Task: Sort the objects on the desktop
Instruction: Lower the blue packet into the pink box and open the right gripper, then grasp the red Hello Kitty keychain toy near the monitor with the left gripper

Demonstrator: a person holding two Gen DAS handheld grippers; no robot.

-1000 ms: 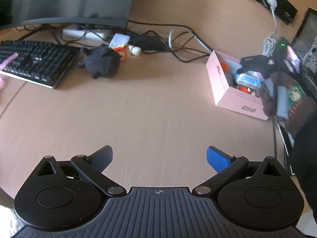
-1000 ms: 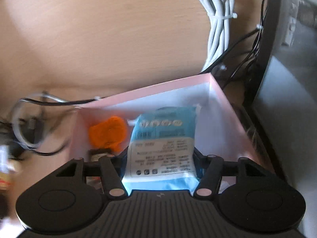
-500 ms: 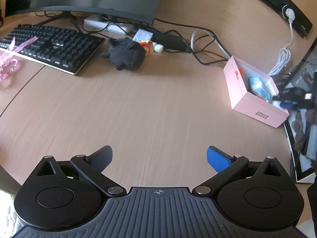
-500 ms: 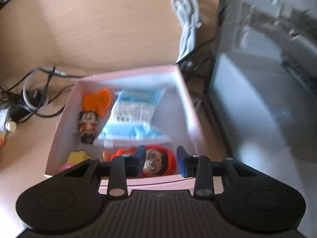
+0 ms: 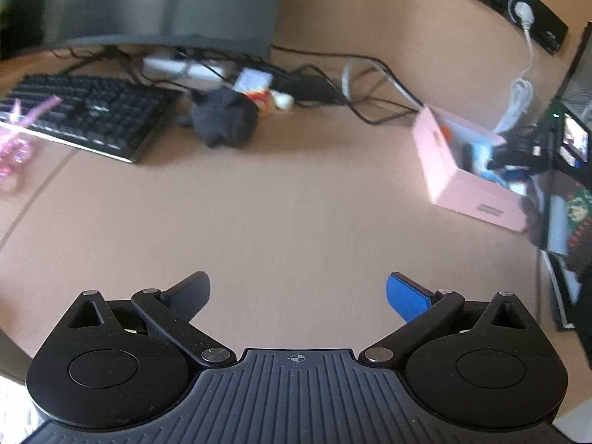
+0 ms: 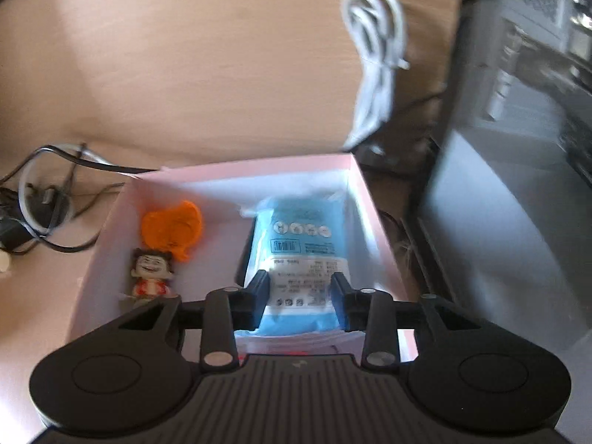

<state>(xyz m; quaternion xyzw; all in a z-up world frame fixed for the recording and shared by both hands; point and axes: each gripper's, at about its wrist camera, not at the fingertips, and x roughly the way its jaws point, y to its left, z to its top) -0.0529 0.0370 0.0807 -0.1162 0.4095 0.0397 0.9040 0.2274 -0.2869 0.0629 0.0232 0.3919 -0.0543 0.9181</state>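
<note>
Both wrist views angled downward (shared: pink box (image 5: 470, 181) (image 6: 236, 181)).

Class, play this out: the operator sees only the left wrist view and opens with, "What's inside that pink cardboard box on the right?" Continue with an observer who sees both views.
Observer: A light-blue printed plastic packet lies along the right side of the pink cardboard box.
Operator: Anything else in there?
Observer: A small brown-haired cartoon figurine sits by the left wall, an orange soft toy just behind it.
Operator: And the right gripper?
Observer: The right gripper is over the box; its jaws have just been closing, with the packet showing between them but no clear grip.
</note>
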